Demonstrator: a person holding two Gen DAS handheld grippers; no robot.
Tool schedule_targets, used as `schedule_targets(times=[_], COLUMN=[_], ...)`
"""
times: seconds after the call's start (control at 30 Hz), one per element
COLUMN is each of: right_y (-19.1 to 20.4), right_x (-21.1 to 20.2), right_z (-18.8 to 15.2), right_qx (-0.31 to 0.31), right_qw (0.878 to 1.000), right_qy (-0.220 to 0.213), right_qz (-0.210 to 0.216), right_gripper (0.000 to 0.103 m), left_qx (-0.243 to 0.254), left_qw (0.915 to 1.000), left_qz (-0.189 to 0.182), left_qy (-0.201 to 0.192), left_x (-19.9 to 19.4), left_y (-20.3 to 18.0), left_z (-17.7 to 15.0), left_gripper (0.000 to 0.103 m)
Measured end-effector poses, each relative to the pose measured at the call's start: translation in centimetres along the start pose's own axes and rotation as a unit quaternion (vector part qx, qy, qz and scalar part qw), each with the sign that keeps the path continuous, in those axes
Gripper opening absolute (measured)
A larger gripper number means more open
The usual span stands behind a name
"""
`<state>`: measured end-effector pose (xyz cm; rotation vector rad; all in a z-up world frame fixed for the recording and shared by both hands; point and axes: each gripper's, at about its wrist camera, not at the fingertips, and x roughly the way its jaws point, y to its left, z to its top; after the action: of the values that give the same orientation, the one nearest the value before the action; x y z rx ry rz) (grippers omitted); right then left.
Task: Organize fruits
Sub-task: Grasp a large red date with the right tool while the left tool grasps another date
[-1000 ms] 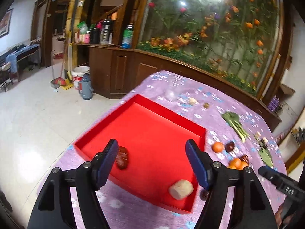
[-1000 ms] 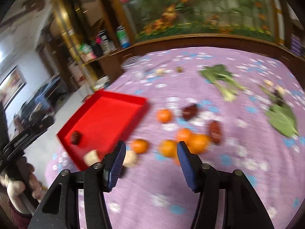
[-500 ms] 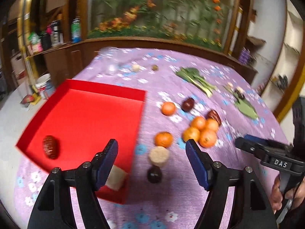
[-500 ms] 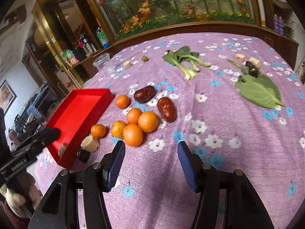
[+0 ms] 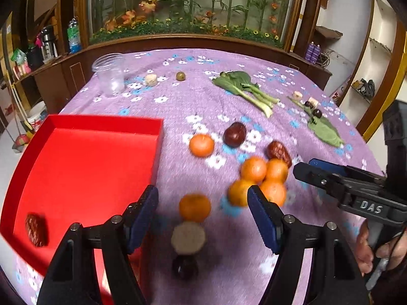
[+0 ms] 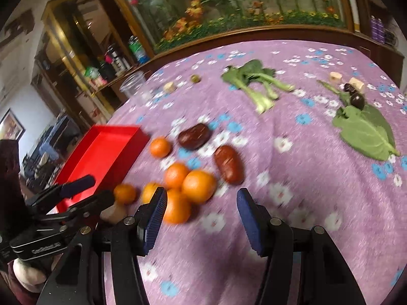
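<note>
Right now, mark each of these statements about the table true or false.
1. The red rectangular tray holds one dark red fruit. True.
2. The left tool grips an orange. False: its jaws stand open, with nothing between them.
3. The clear plastic cup stands upright on the purple flowered cloth. True.
4. The leafy green stalks lie inside the tray. False: they lie on the cloth, far from it.
5. The right tool is open. True.

My left camera looks steeply down from close over the red tray (image 5: 84, 162); my right sits beside it, facing likewise. Both share the oranges (image 5: 257, 178) (image 6: 188, 185) and counter (image 5: 178, 106) (image 6: 305, 178).
</note>
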<state>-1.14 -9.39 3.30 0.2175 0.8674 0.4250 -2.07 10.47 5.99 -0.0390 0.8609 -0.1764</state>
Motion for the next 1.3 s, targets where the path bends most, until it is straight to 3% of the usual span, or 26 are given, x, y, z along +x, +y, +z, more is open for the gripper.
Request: schedule_targets(times=[0.3,0.5,0.53,0.63,0.77,0.9,0.97,1.03,1.17,1.23,1.3], right_y=[-1.3,-1.2,-1.2,-1.4,-1.8,-2.6,-2.7,-2.7,-2.7,-2.8,-3.0], right_x=[2.9,4.8,5.0,5.2,5.3,5.3,5.4,5.4,5.4,5.4,5.3], right_z=[2.8,2.9,2.8,2.8,2.9,2.9,3.0,3.0,3.0,3.0,2.9], right_qx=[0.017,0.004,0.001,-0.001,0.002,0.011,0.011,0.004,-0.003,-0.001,0.002], right_qw=[1.0,1.0,0.999,1.0,0.999,0.999,0.999,0.999,1.0,1.0,0.999], right_qy=[-0.001,0.013,0.015,0.009,0.005,0.002,0.001,-0.001,-0.002,-0.001,-0.002], right_qz=[-0.024,-0.027,-0.03,-0.029,-0.031,-0.037,-0.034,-0.033,-0.031,-0.028,-0.032], right_gripper=[0.062,0.059,0.058,0.054,0.047,0.046,0.046,0.046,0.044,0.034,0.034], left_qx=[0.028,0.072,0.075,0.084,0.106,0.123,0.127,0.125,0.118,0.106,0.096], left_qw=[0.9991,0.9967,0.9962,0.9943,0.9911,0.9869,0.9869,0.9873,0.9889,0.9909,0.9924], left_qz=[0.021,-0.001,-0.003,-0.019,-0.025,-0.017,-0.015,-0.017,-0.002,0.001,0.001], left_qy=[0.025,0.037,0.044,0.063,0.077,0.104,0.097,0.097,0.09,0.083,0.078], left_x=[5.5,8.7,9.2,10.7,11.5,13.2,13.1,13.1,12.9,12.3,11.5], left_y=[-0.8,-2.9,-3.0,-3.5,-4.3,-4.9,-5.3,-5.4,-5.2,-4.8,-4.3], left_z=[4.9,7.1,7.3,7.7,7.7,7.0,6.9,6.9,6.8,6.7,6.9], left_gripper=[0.072,0.069,0.063,0.054,0.052,0.053,0.048,0.032,0.032,0.032,0.032])
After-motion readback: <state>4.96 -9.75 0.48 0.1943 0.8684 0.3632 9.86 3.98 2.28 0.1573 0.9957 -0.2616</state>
